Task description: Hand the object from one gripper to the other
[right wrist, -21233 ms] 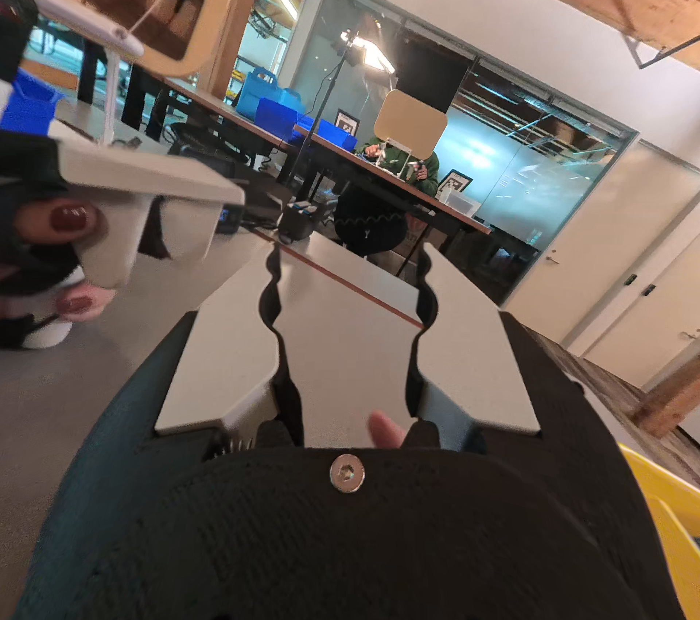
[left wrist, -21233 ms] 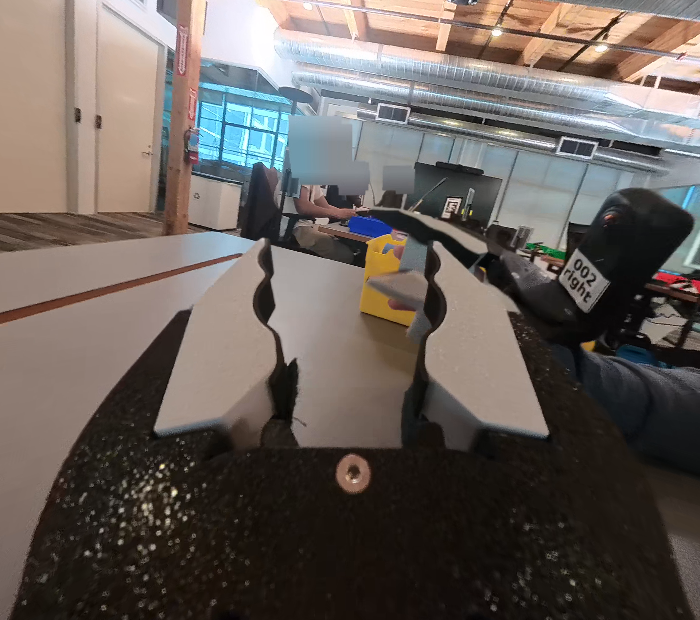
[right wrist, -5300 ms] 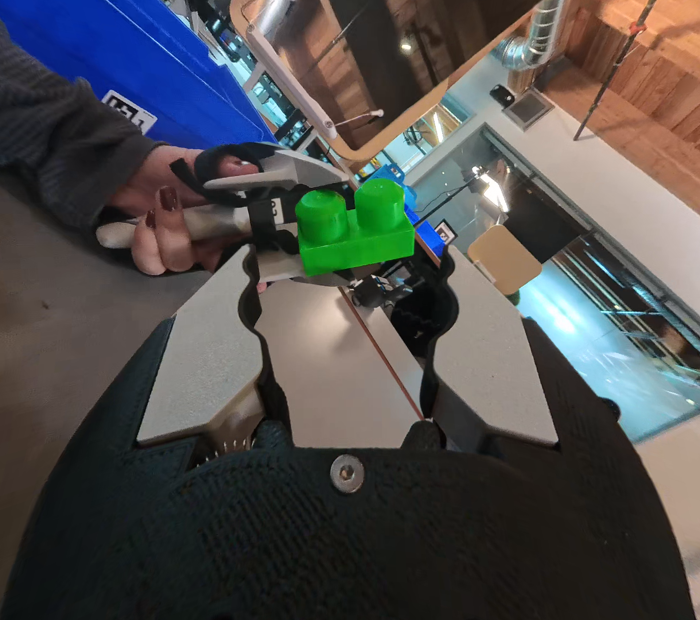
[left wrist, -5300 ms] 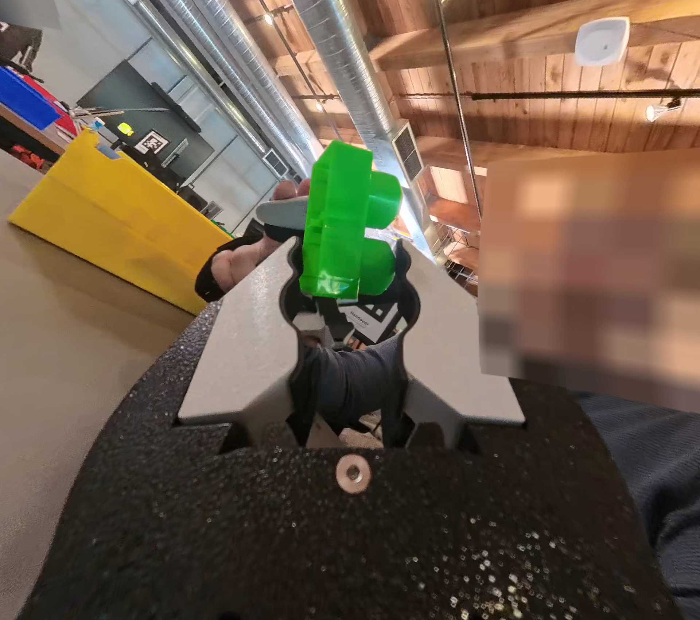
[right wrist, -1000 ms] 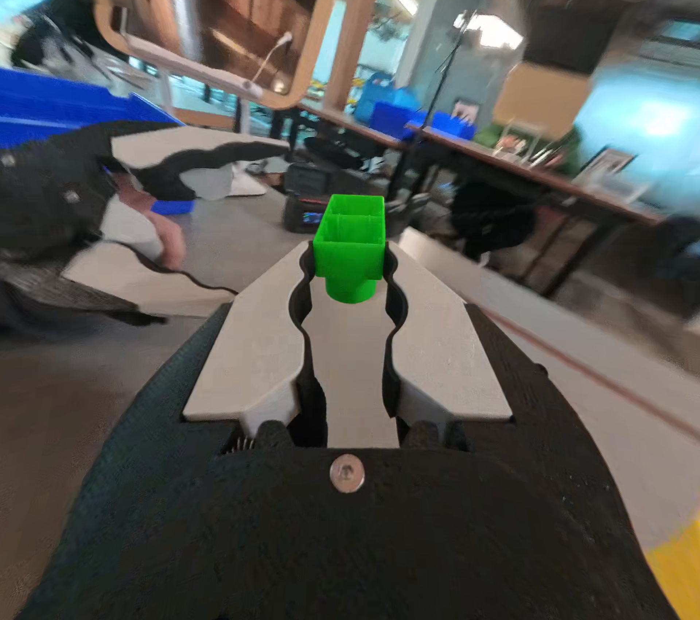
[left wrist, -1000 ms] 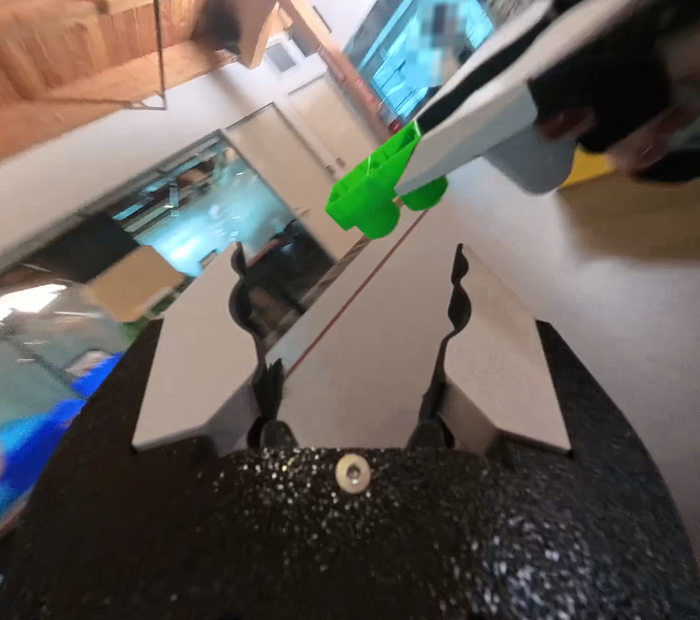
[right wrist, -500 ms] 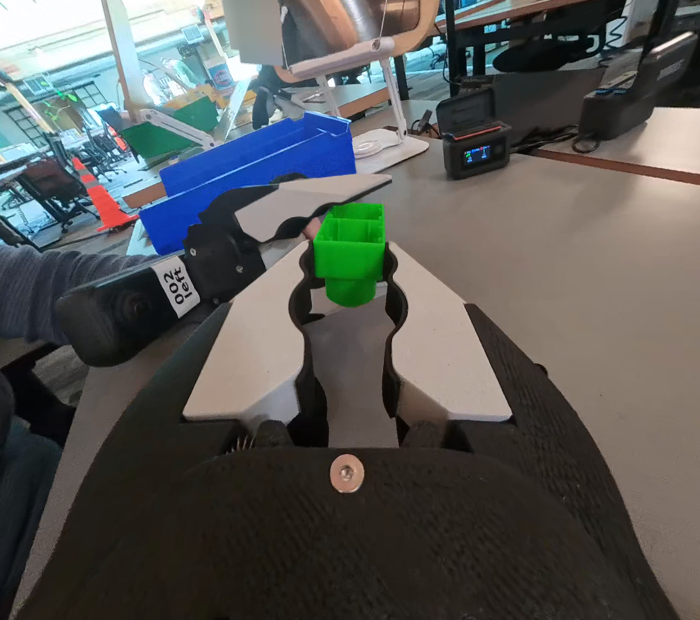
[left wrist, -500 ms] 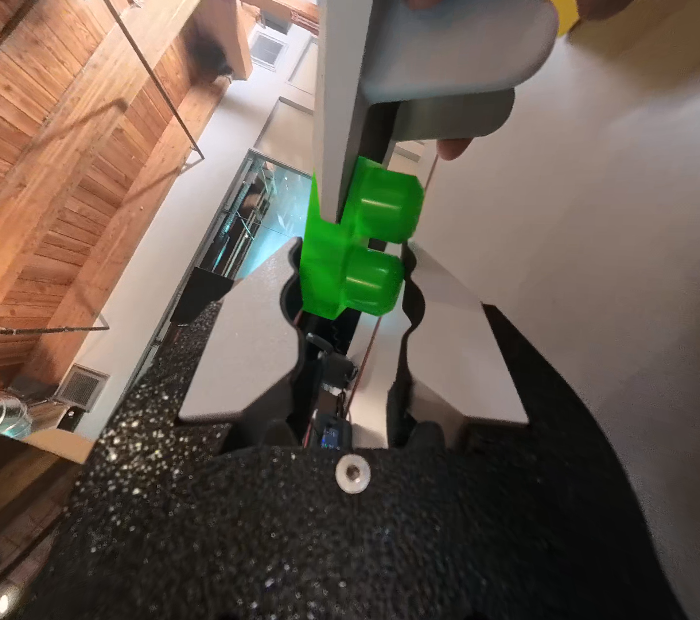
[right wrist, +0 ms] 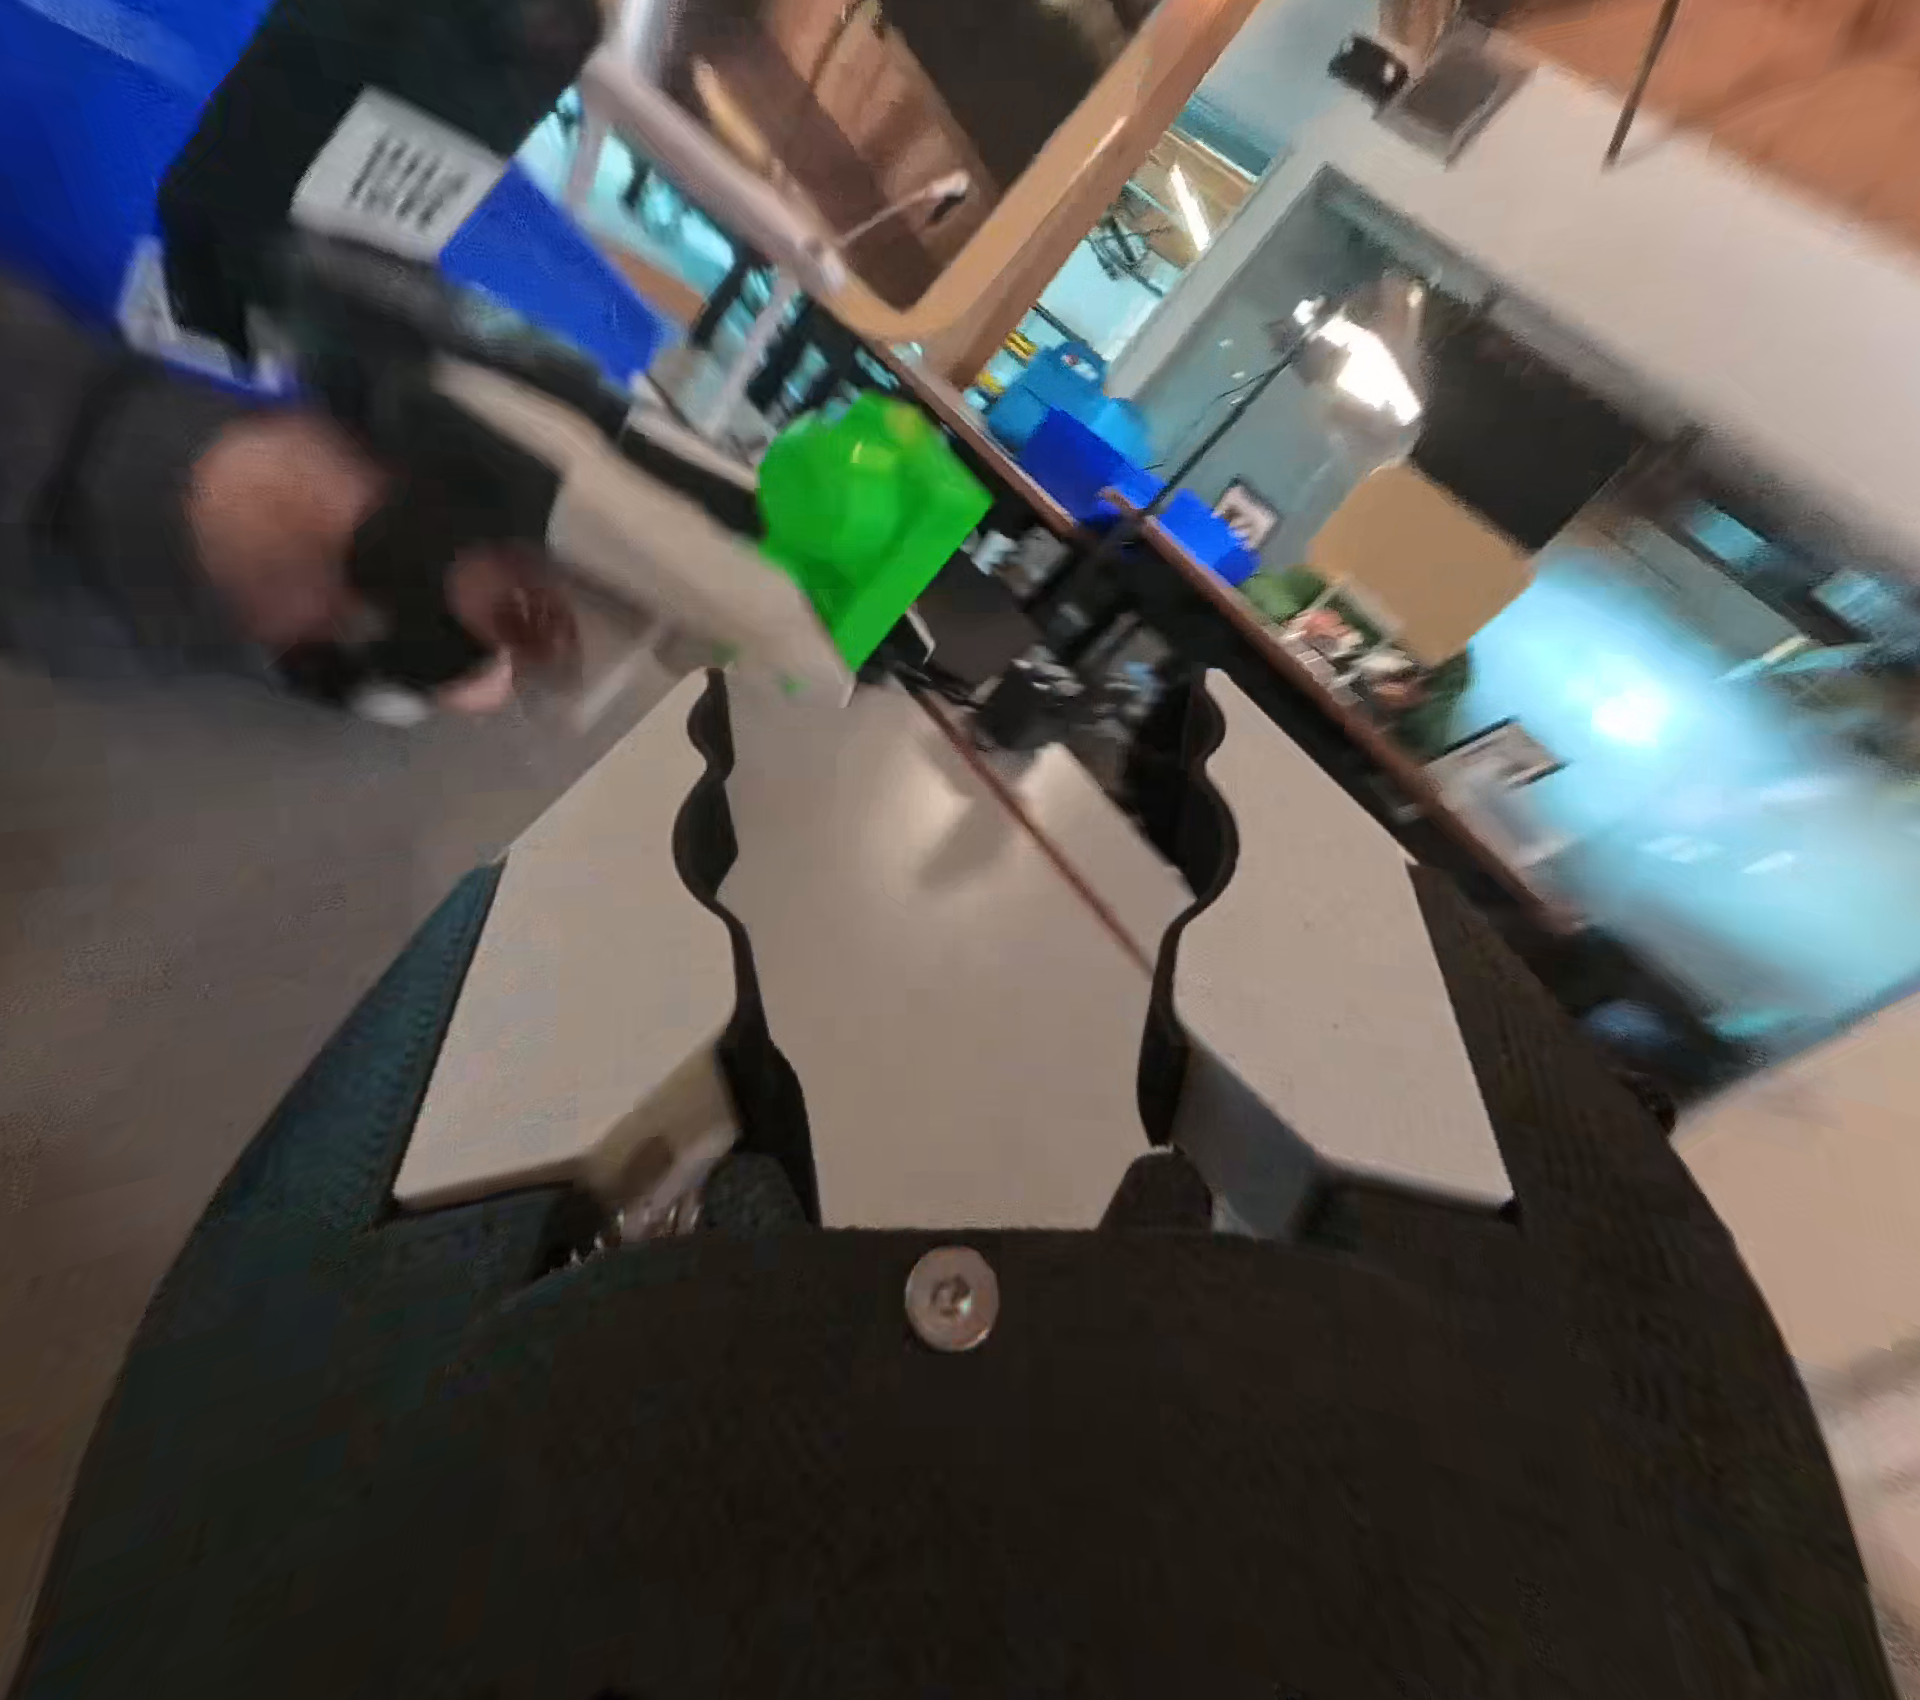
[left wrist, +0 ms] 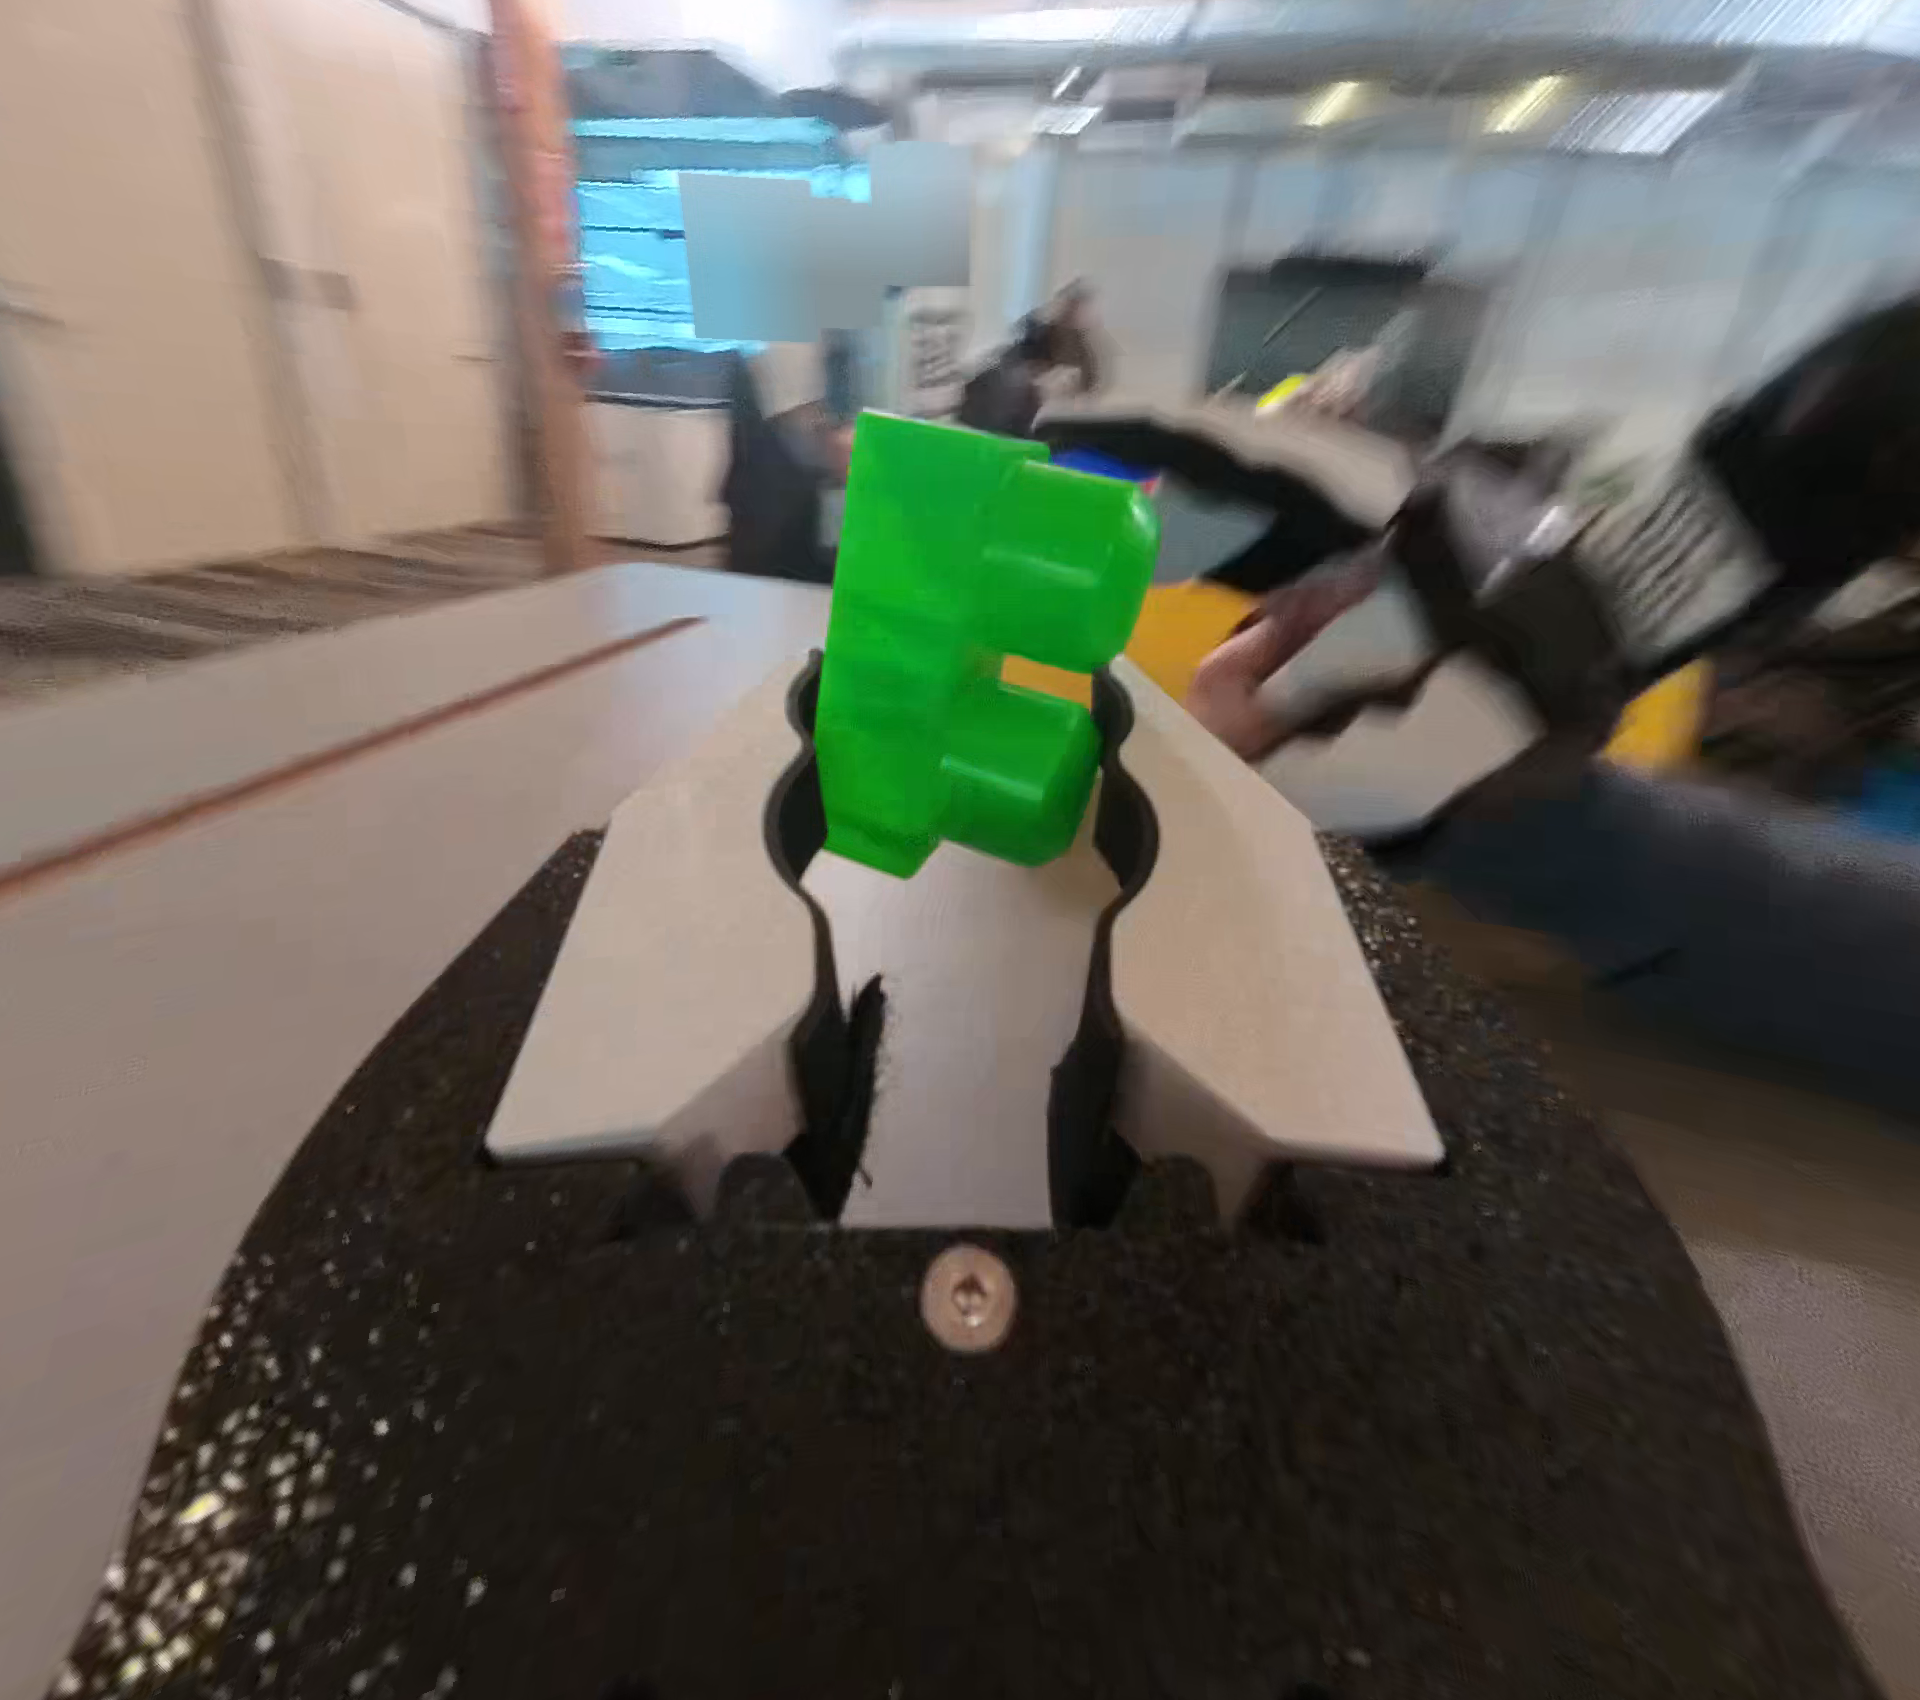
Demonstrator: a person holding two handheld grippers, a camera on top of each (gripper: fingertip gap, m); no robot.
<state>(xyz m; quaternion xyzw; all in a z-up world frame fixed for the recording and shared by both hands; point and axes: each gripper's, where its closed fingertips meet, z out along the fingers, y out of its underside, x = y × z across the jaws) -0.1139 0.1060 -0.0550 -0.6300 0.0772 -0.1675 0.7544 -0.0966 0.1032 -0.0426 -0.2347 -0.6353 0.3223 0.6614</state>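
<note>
Over grey table [left wrist: 312, 871], my left gripper [left wrist: 961, 715] is clamped on the green brick [left wrist: 966, 663], held aloft studs rightward; my right gripper [right wrist: 961, 694] gapes empty nearby.

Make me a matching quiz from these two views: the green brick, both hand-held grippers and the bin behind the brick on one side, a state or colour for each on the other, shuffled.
Things:
1. green brick
2. left hand-held gripper
3. right hand-held gripper
4. bin

States:
A. open, holding nothing
B. yellow
C. clamped between two grey fingers
D. shut on the brick

Pairs: 1-C, 2-D, 3-A, 4-B
</note>
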